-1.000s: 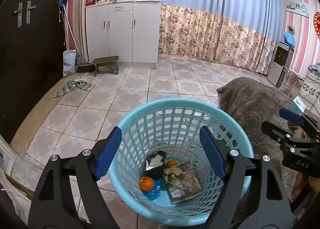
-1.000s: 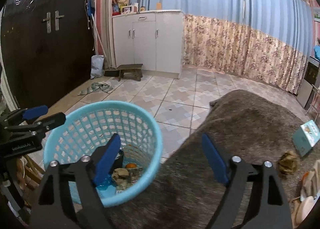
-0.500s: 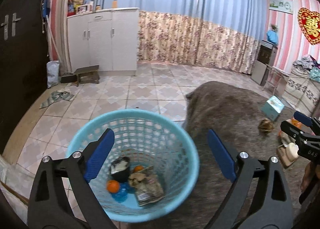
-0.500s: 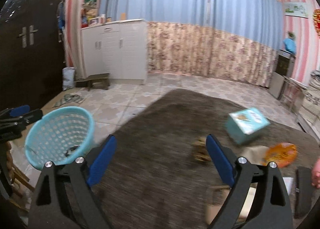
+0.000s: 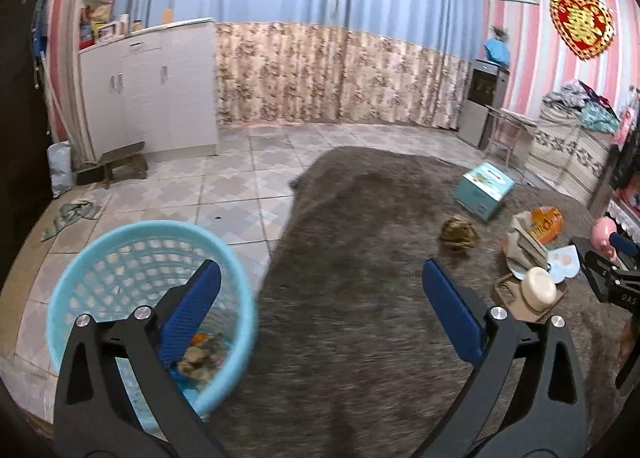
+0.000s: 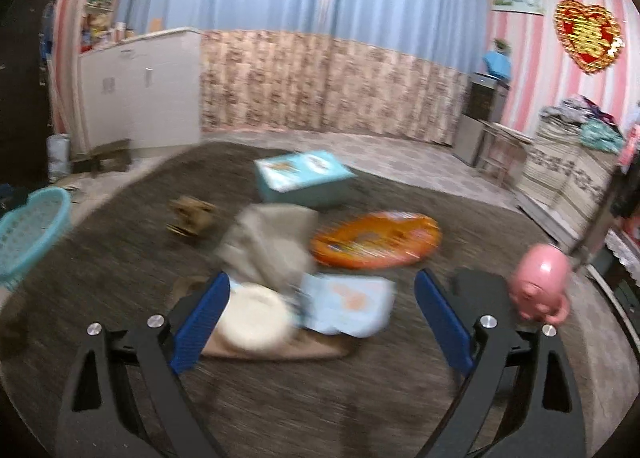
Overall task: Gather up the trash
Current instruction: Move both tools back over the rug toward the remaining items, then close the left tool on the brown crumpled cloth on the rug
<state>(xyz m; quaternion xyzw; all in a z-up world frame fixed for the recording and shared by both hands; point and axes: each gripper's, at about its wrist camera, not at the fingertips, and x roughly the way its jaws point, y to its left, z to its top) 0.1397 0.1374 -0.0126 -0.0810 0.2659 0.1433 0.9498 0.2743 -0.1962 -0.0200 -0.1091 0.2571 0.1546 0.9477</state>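
A light blue mesh basket stands at the left edge of a grey-brown rug, with trash in its bottom; it also shows in the right wrist view. My left gripper is open and empty above the rug beside the basket. My right gripper is open and empty, just above a pile of trash: a round cream lid, a pale blue wrapper, crumpled beige paper and an orange packet. A brown crumpled wad lies further left.
A teal box lies on the rug behind the pile. A pink piggy figure and a black flat object are at the right. White cabinets, a small stool and a rag stand on the tiled floor.
Both grippers have swung right, away from the basket. The right gripper now hangs close over the trash pile on the rug; both stay open and empty.
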